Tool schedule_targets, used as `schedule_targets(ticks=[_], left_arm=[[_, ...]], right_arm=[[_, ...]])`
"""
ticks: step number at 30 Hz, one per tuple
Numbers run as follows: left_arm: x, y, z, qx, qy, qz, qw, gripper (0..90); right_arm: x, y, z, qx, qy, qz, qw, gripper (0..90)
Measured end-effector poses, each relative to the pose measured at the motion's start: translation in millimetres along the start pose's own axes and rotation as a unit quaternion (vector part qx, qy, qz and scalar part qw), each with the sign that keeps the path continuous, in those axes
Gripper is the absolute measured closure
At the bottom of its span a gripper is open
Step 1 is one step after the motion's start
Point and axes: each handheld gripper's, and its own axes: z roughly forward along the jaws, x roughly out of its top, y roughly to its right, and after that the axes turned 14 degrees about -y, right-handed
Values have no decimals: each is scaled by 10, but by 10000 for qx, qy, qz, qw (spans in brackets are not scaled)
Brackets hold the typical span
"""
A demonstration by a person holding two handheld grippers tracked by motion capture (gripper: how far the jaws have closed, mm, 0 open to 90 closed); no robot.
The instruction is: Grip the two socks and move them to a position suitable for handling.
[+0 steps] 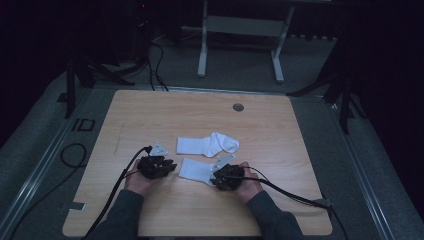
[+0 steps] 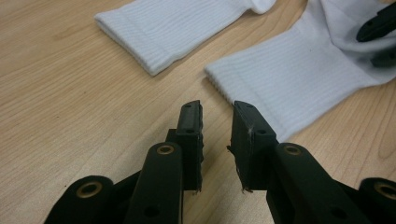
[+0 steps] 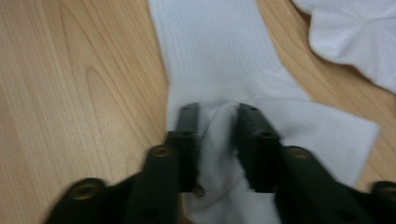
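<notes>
Right claw (image 3: 217, 116) pinching near sock (image 3: 219, 60); left claw (image 2: 217, 114) spread, empty, beside cuff.

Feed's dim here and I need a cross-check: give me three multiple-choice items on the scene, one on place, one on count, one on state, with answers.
1. Where is the left gripper?
A. above bare table beside the near sock's cuff
B. on the far sock
C. off the table

2. How many socks lie on the table?
A. one
B. two
C. four

3. What lies between the right gripper's jaws?
A. nothing
B. a cable
C. bunched sock cloth

Answers: 1 A, wood shows between its jaws, near sock just right; 2 B, far sock is the second; 3 C, white cloth rises there.
</notes>
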Motion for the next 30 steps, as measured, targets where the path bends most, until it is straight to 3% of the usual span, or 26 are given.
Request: schedule_targets(ticks=[2, 4, 10, 19, 22, 30], left_arm=[[0, 1, 1, -7, 2, 0, 10000, 733], [0, 3, 1, -10, 4, -2, 10000, 733], [1, 5, 1, -14, 9, -1, 10000, 733], [0, 3, 3, -17, -11, 14, 10000, 733], [1, 4, 3, -20, 0, 8, 10000, 734], [2, 4, 6, -30, -11, 18, 10000, 733]], right_arm=[[1, 16, -19, -24, 39, 66, 10000, 819], [0, 24, -57, -43, 102, 118, 9999, 834], [-6, 35, -139, 90, 234, 207, 9995, 817], [-2, 40, -94, 34, 189, 224, 9996, 791], [-1, 43, -101, 17, 214, 275, 9994, 832], [-11, 72, -250, -30, 443, 464, 9979, 839]])
